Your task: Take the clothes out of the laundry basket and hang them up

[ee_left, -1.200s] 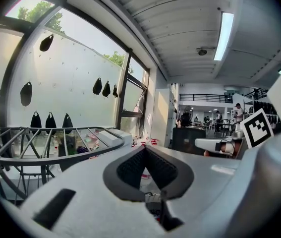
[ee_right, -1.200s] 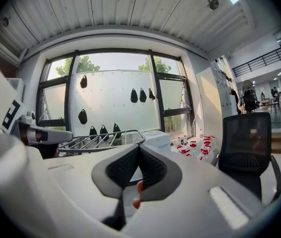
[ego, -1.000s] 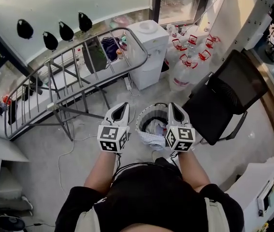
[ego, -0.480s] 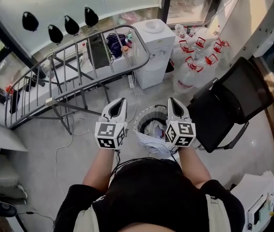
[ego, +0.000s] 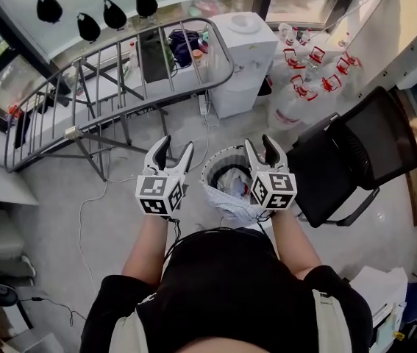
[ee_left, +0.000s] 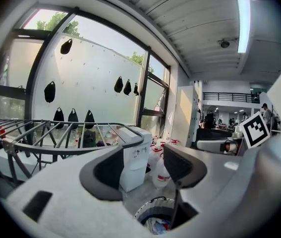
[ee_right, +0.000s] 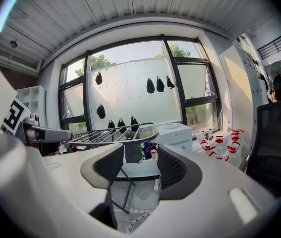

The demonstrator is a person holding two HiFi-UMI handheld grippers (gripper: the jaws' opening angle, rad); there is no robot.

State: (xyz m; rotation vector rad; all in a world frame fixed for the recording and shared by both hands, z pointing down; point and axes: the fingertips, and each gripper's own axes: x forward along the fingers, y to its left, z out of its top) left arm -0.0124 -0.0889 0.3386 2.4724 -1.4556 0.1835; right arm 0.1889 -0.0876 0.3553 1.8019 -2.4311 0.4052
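The round laundry basket [ego: 213,169] stands on the floor in front of me, with clothes [ego: 232,183] inside and a white cloth [ego: 232,207] draped over its near rim. My left gripper [ego: 175,147] hovers just left of the basket, my right gripper [ego: 261,143] over its right edge. Both have just been opening and stand open, with nothing between the jaws. The metal drying rack [ego: 112,72] stands beyond, at the upper left. The left gripper view shows the rack [ee_left: 56,133] and the basket [ee_left: 155,221] below the jaws. The right gripper view shows the rack [ee_right: 115,134].
A white water dispenser [ego: 241,57] stands behind the basket, several water jugs with red handles [ego: 307,79] to its right. A black chair [ego: 348,153] is close on the right. Cables [ego: 90,219] trail over the floor at the left. Windows close off the far side.
Both grippers went from shut to open. Both hands dropped a little toward the basket, the right one coming over its right edge.
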